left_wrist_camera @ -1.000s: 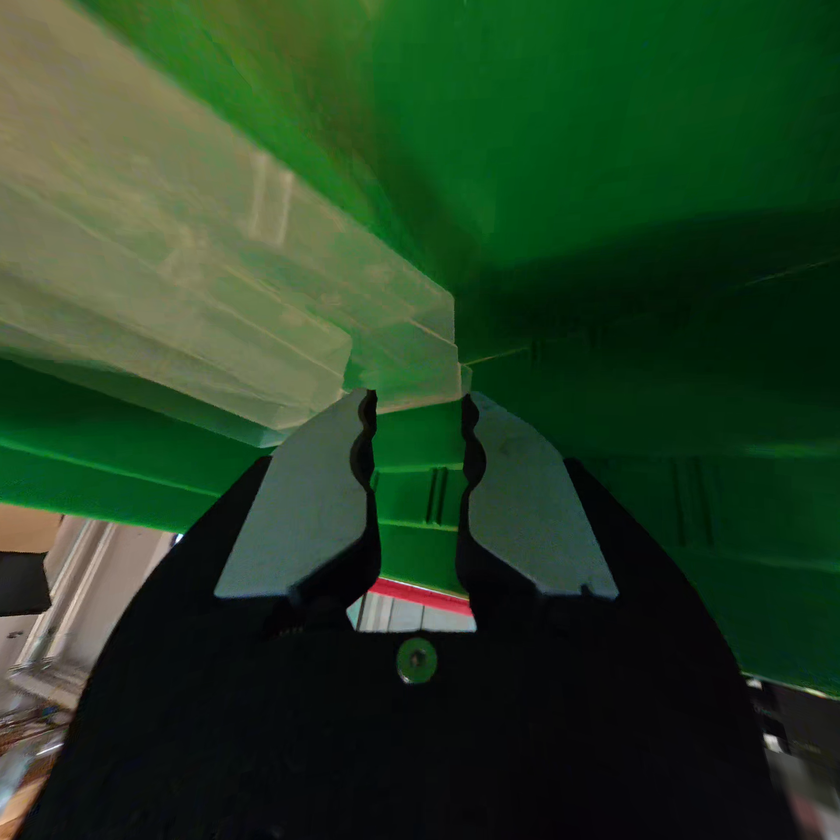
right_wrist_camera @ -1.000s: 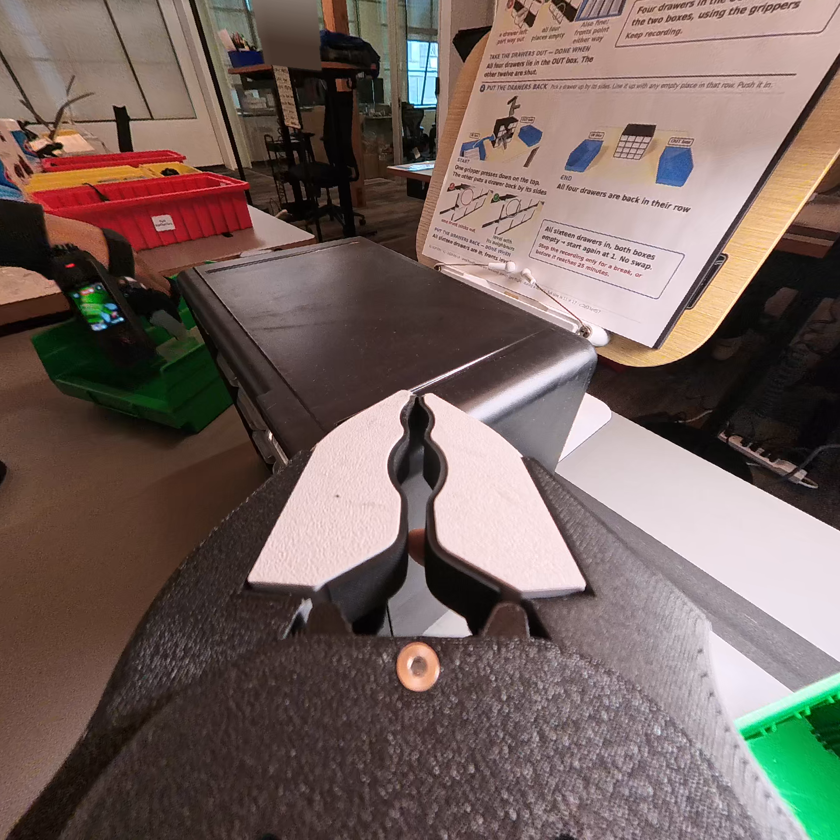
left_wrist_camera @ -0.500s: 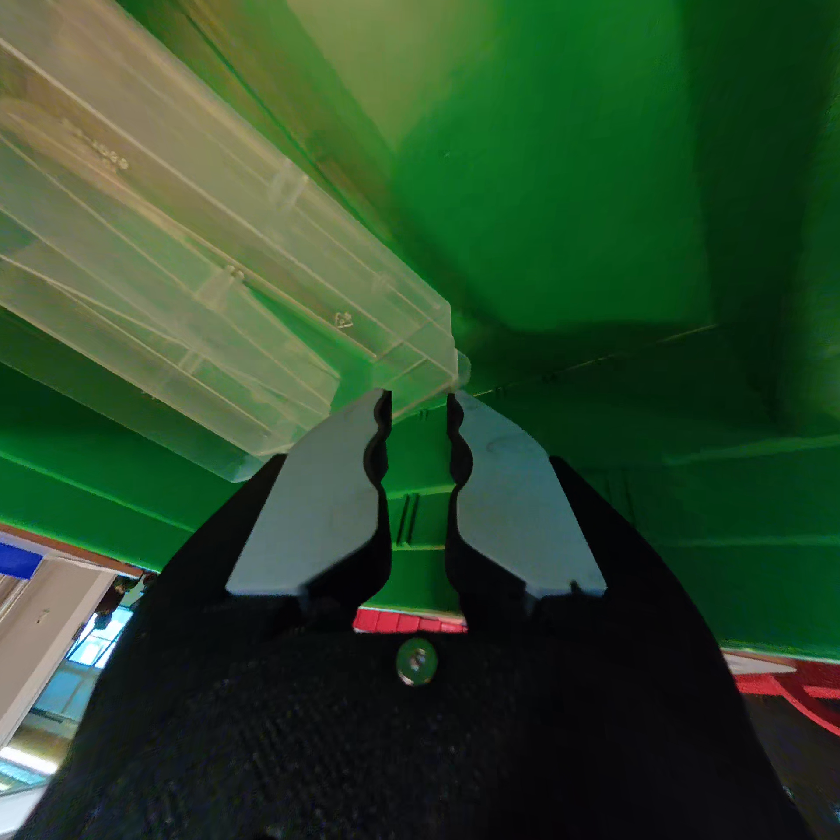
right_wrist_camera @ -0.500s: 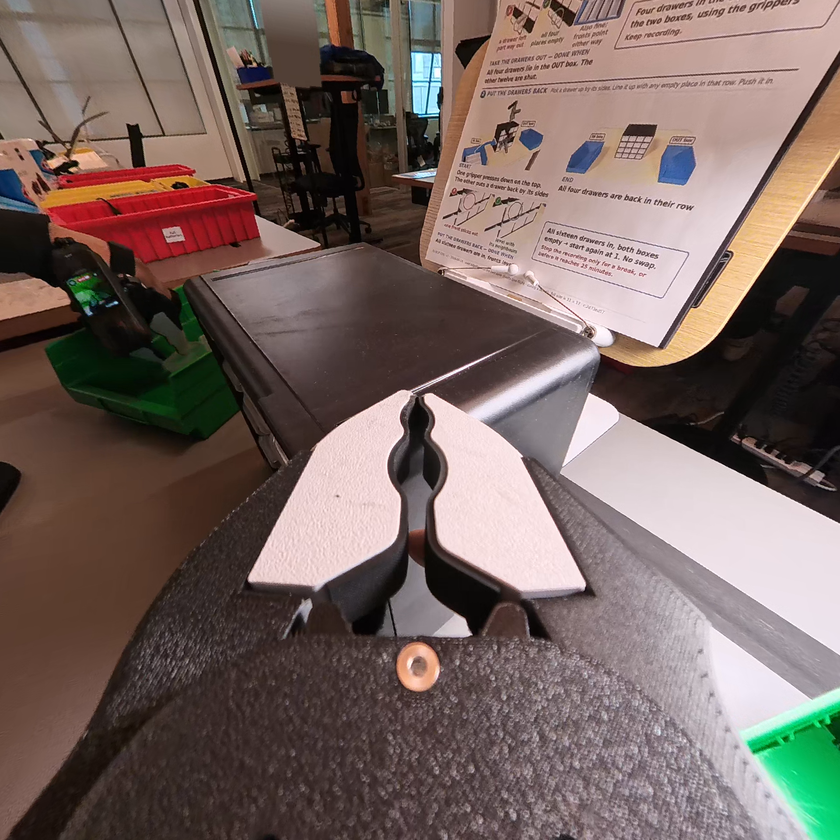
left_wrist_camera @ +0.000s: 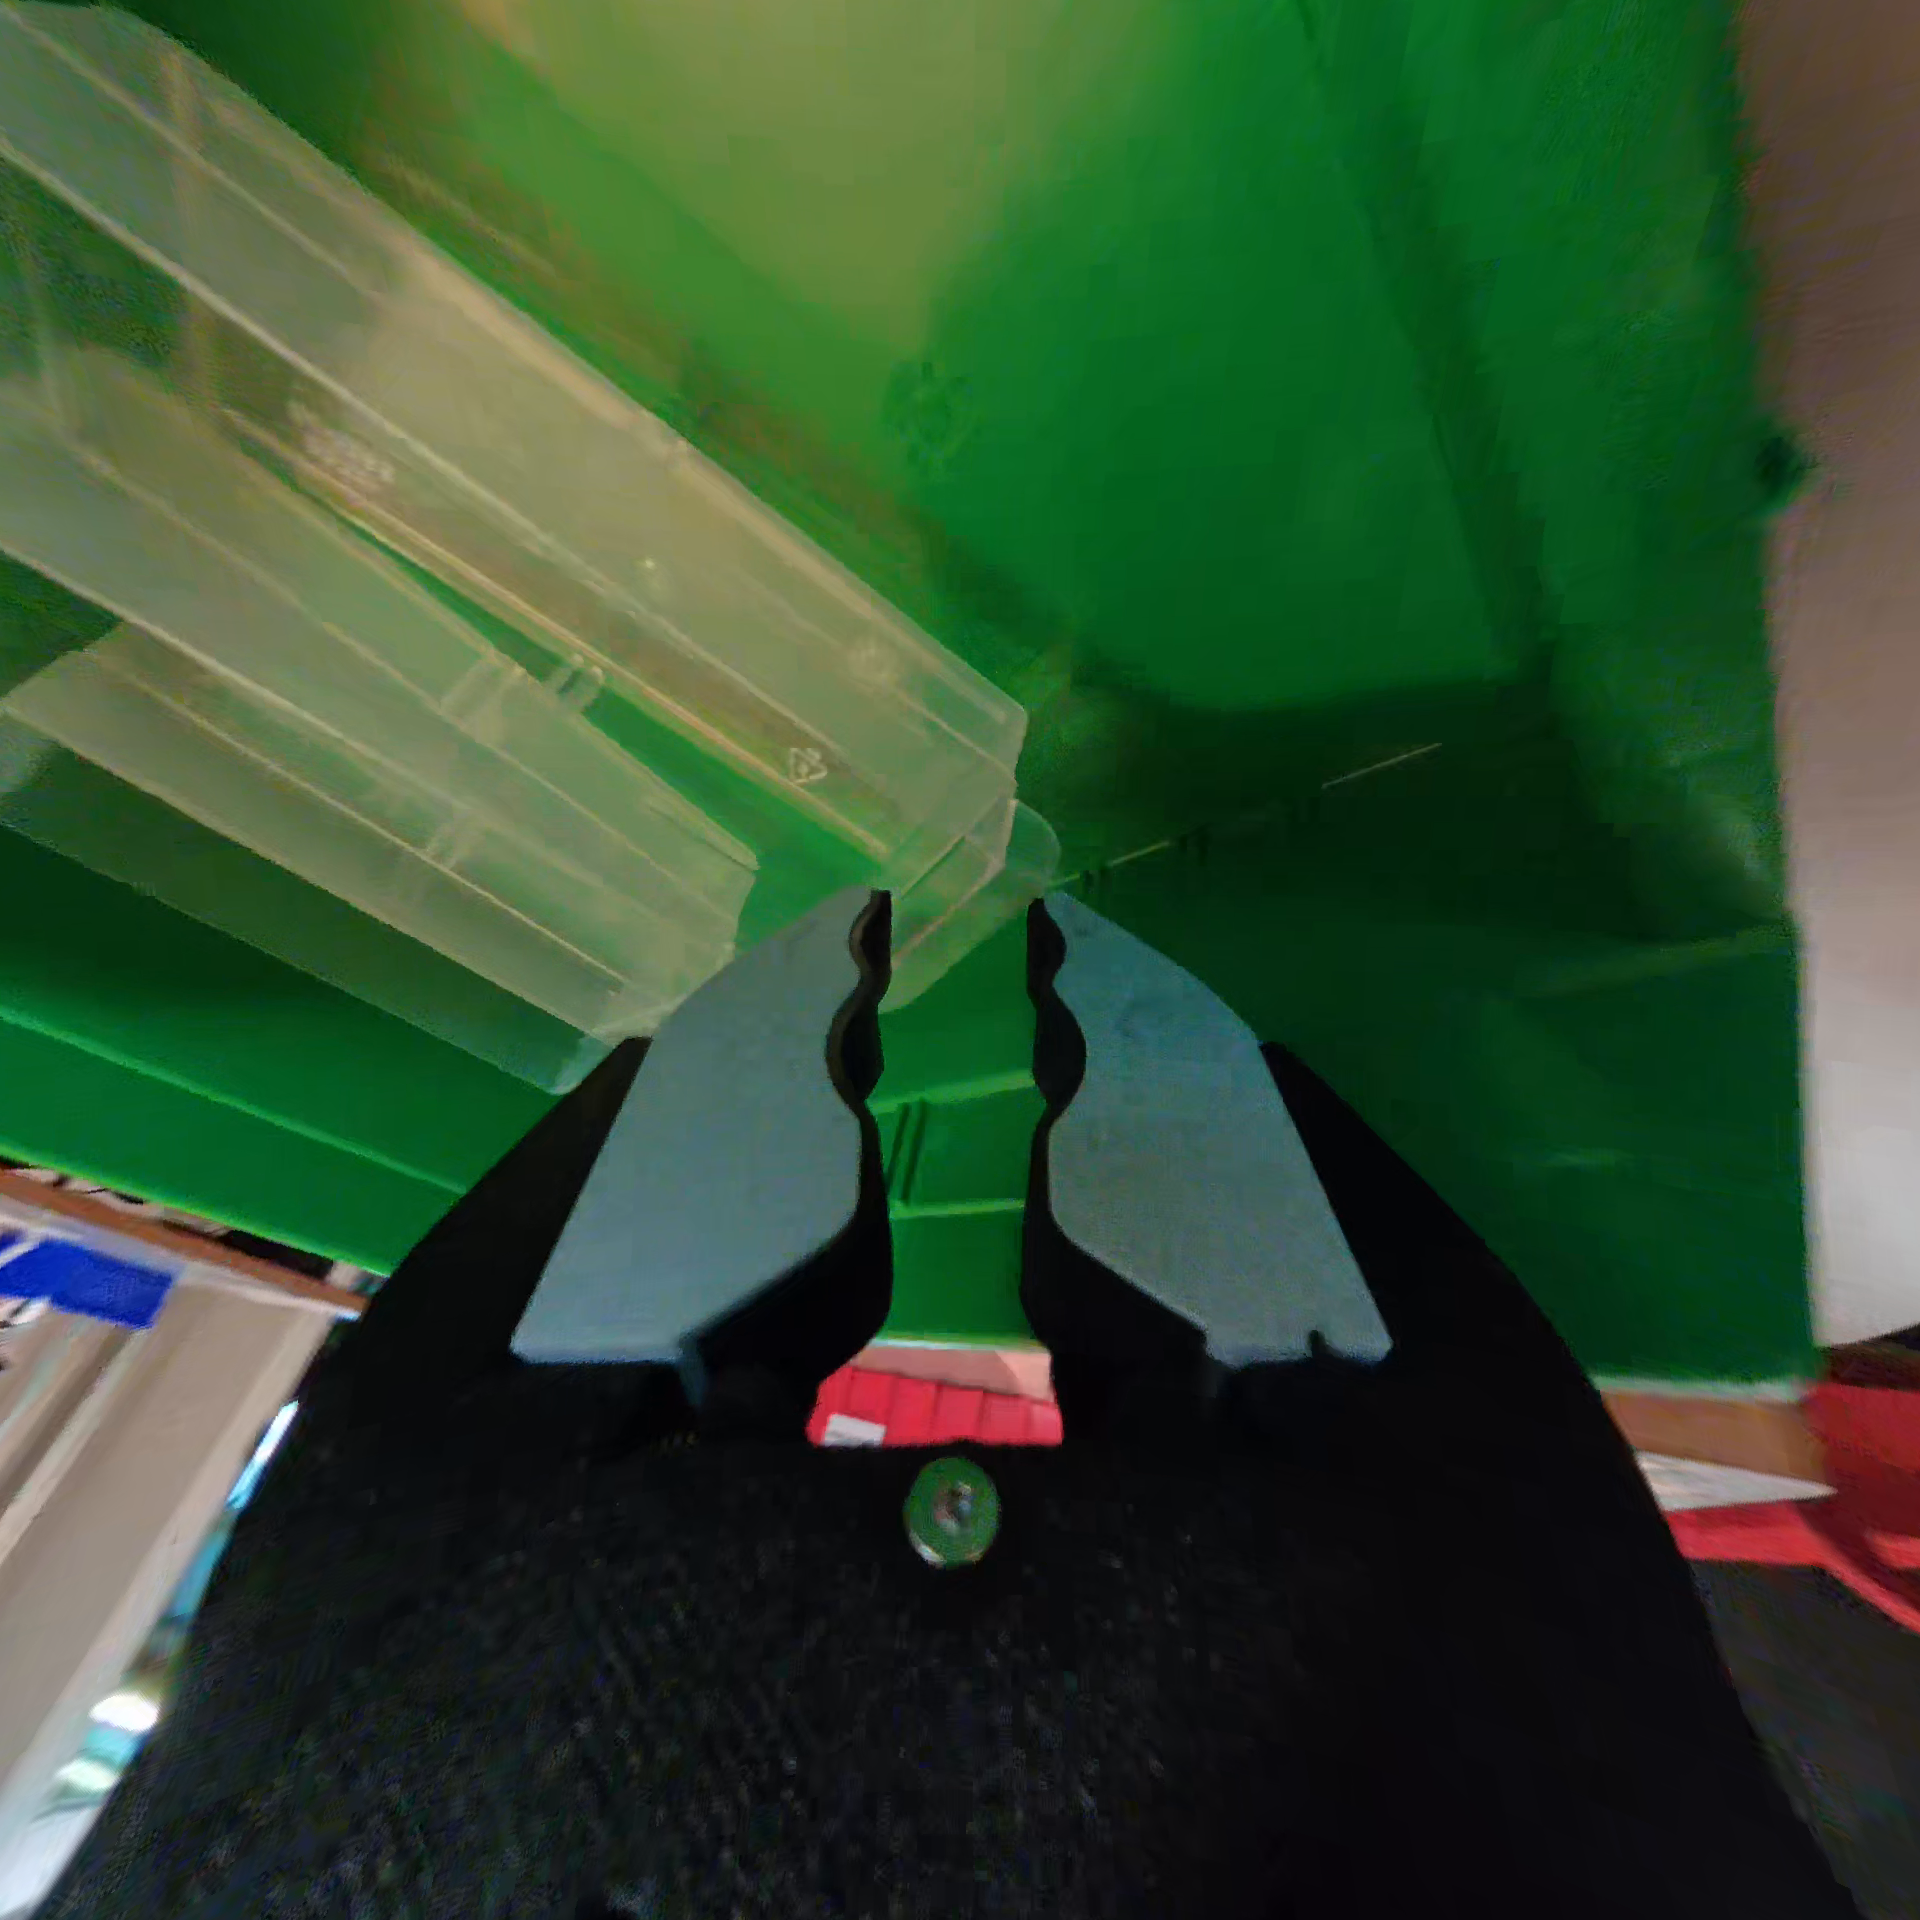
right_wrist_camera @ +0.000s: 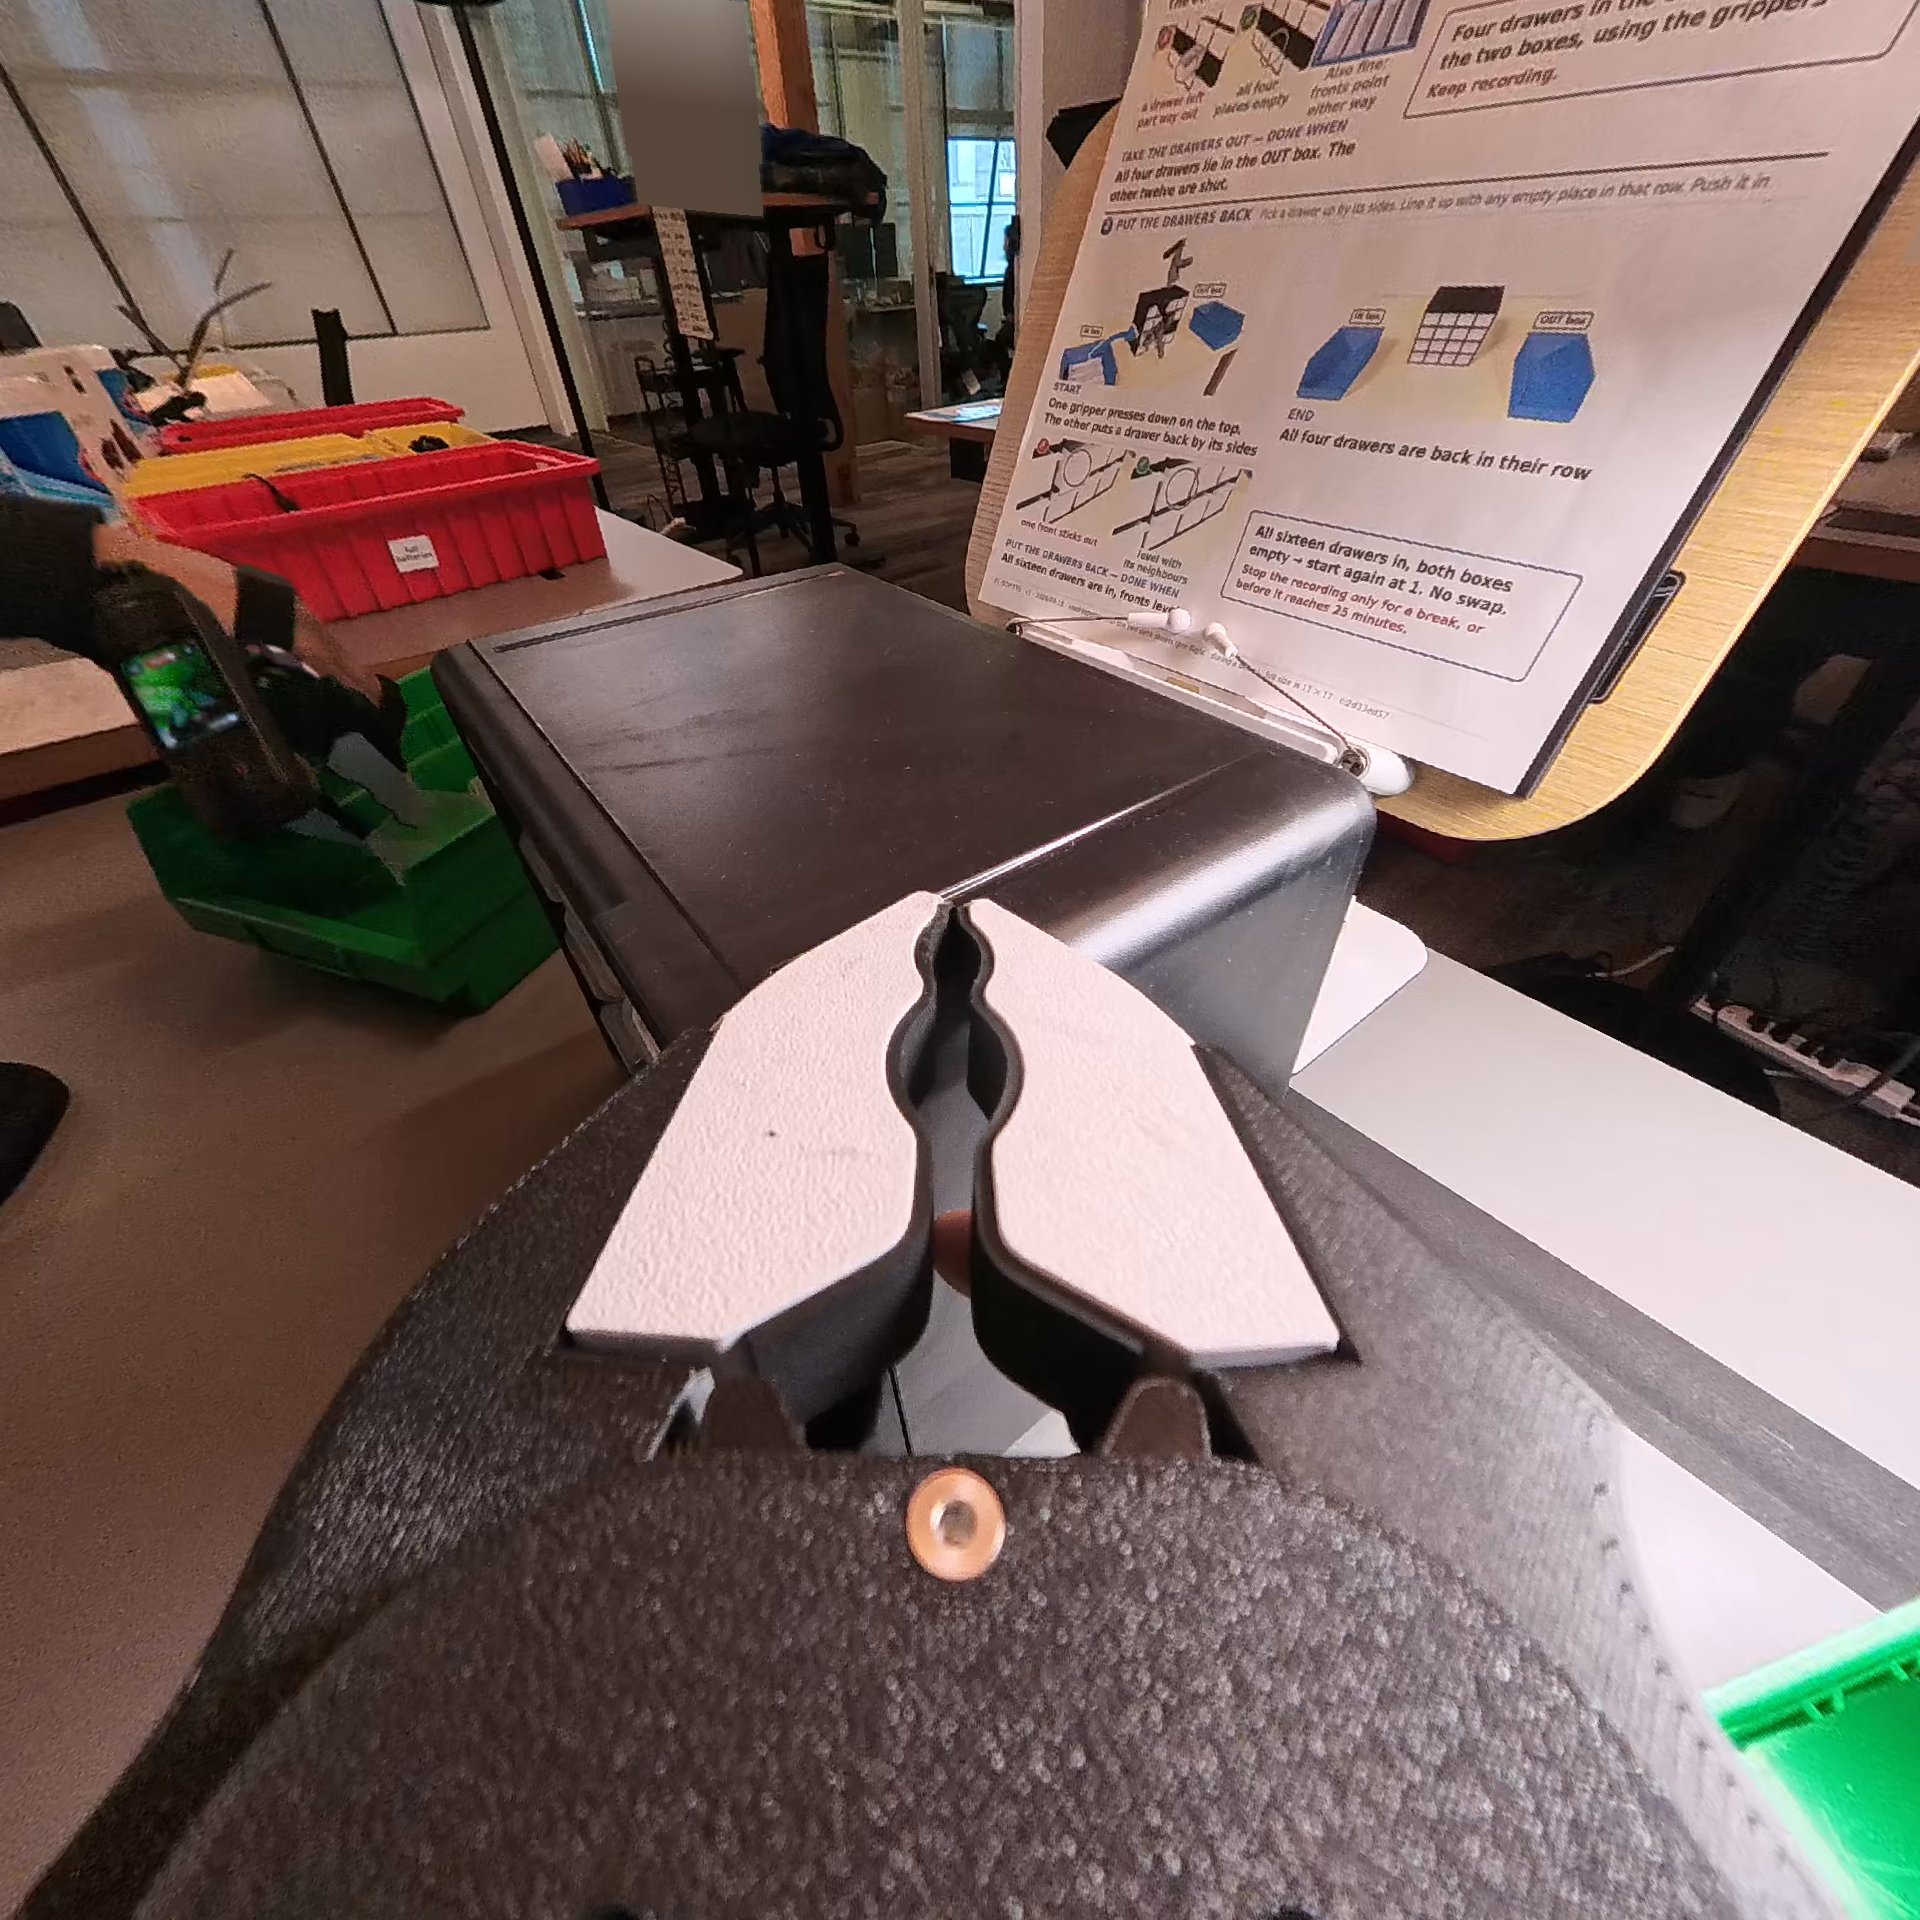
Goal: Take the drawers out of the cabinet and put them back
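In the left wrist view my left gripper (left_wrist_camera: 958, 909) is inside a green bin (left_wrist_camera: 1299, 520), shut on the front tab of a clear plastic drawer (left_wrist_camera: 520, 623) that runs up and to the left. A second clear drawer (left_wrist_camera: 395, 894) lies against it. In the right wrist view my right gripper (right_wrist_camera: 951, 914) is shut and empty, with its tips on the top of the black cabinet (right_wrist_camera: 883, 748) near the cabinet's near right corner. The left gripper (right_wrist_camera: 353, 769) also shows there, far left, in the green bin (right_wrist_camera: 343, 925) beside the cabinet.
An instruction board (right_wrist_camera: 1403, 364) leans behind the cabinet on the right. Red and yellow bins (right_wrist_camera: 395, 530) stand on a table at the back left. A corner of another green bin (right_wrist_camera: 1839, 1745) shows at the bottom right. Brown tabletop (right_wrist_camera: 260, 1195) lies left of the cabinet.
My left gripper's fingers closed in on the drawer's tab. The gripper and drawer then turned together inside the bin, so the bin's right edge now shows. The right gripper stayed put.
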### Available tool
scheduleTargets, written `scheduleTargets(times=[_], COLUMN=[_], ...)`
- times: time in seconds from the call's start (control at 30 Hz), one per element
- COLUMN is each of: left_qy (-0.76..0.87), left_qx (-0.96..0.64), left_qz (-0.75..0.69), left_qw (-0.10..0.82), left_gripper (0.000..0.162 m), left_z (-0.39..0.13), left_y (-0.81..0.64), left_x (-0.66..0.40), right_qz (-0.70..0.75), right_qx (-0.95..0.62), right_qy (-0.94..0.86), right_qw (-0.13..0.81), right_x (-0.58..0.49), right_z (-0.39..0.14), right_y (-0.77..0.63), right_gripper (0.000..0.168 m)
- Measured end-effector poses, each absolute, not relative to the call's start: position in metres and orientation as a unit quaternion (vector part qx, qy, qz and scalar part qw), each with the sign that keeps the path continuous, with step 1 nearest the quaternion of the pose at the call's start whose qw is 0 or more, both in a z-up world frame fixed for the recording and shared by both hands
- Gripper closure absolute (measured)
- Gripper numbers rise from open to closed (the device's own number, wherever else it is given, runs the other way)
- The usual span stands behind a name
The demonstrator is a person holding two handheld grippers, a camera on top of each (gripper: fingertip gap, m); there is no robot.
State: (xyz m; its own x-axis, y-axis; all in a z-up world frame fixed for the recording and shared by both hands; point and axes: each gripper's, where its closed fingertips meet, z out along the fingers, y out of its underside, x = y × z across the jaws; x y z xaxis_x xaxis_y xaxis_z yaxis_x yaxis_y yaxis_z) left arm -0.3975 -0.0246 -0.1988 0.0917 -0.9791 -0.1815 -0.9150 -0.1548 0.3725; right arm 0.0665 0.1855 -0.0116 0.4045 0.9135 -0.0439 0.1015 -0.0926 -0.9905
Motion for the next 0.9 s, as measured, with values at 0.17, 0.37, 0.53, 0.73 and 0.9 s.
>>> scheduleTargets(times=[0.17,0.37,0.53,0.73,0.9], left_qy=[-0.612,-0.571,-0.566,-0.596,-0.629], left_qx=[0.779,0.813,0.799,0.761,0.733], left_qz=[-0.132,-0.073,-0.041,0.068,0.119], left_qw=[0.022,-0.087,-0.198,-0.246,-0.229], left_gripper=[0.139,0.143,0.143,0.143,0.143], left_z=[-0.168,-0.110,-0.053,-0.022,-0.032], left_y=[-0.036,-0.038,-0.038,-0.069,-0.089], left_x=[-0.361,-0.310,-0.253,-0.154,-0.087], right_qz=[0.374,0.375,0.377,0.378,0.380], right_qx=[-0.638,-0.638,-0.638,-0.638,-0.637], right_qy=[-0.398,-0.396,-0.395,-0.393,-0.392], right_qw=[0.544,0.544,0.543,0.544,0.544], right_x=[0.066,0.067,0.067,0.067,0.067], right_z=[-0.012,-0.012,-0.012,-0.012,-0.011], right_y=[0.185,0.185,0.185,0.185,0.185], right_gripper=[0.168,0.168,0.168,0.168,0.168])
